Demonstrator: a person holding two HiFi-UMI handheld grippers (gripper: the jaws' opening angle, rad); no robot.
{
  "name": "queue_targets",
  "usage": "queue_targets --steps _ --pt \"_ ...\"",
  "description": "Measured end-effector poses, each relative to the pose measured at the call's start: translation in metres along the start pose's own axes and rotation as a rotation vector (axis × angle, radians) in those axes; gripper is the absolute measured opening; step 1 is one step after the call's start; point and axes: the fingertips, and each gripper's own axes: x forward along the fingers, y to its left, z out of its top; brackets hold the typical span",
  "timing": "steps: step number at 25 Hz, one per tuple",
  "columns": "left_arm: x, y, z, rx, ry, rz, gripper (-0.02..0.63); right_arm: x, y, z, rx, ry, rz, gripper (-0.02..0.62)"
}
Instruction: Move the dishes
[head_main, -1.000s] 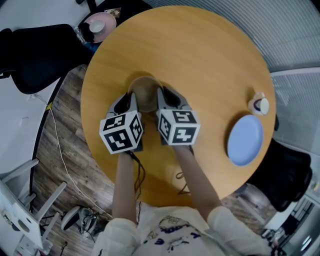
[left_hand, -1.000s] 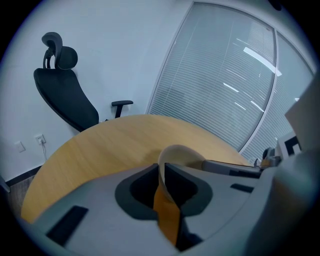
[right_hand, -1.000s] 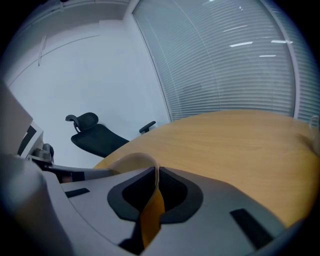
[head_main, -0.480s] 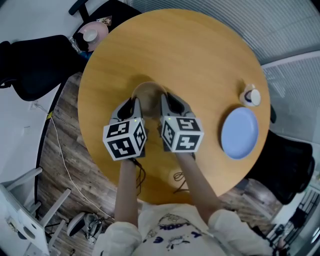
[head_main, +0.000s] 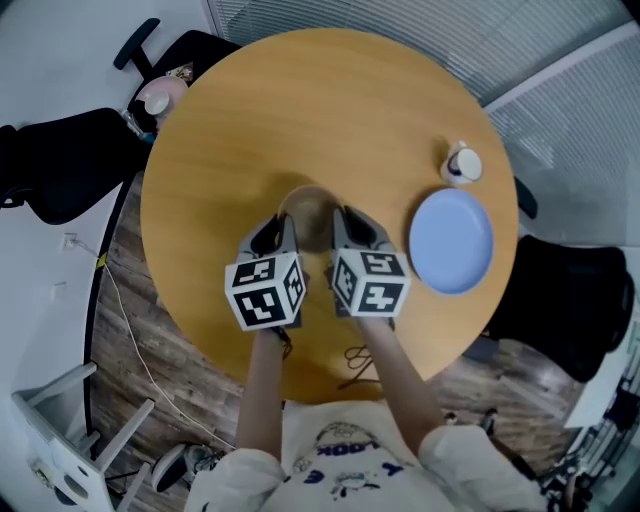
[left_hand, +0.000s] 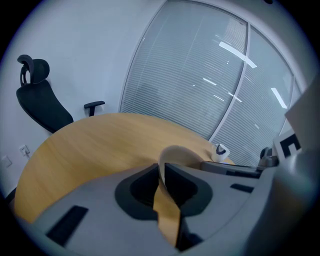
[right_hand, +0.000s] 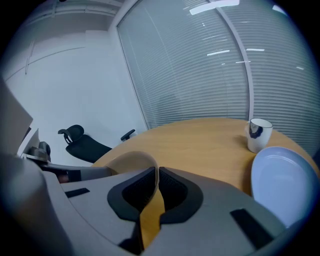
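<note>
Both on it: my left gripper (head_main: 274, 232) clamps the tan bowl's (head_main: 312, 208) rim at eight o'clock, my right gripper (head_main: 347, 226) at four, mid-surface (head_main: 300, 110); the blue plate (head_main: 452, 241) lies at three o'clock.

Both bare forearms (head_main: 262, 385) reach in from 6 o'clock, side by side. The left claw (head_main: 282, 228) is clamped on the tan bowl (head_main: 311, 205) at its 8 o'clock rim. The right claw (head_main: 342, 222) is clamped at 4 o'clock.
</note>
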Motion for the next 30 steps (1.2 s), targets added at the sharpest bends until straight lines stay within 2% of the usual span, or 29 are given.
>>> queue_targets --steps 13,30 --pt "-0.008 -0.099 -0.039 0.114 0.048 -0.073 0.038 -0.079 -0.077 -0.024 0.08 -0.018 -0.097 0.025" --pt "-0.014 -0.18 -0.109 0.17 0.12 -0.122 0.038 -0.149 -0.147 -0.08 0.141 0.003 -0.166 0.025"
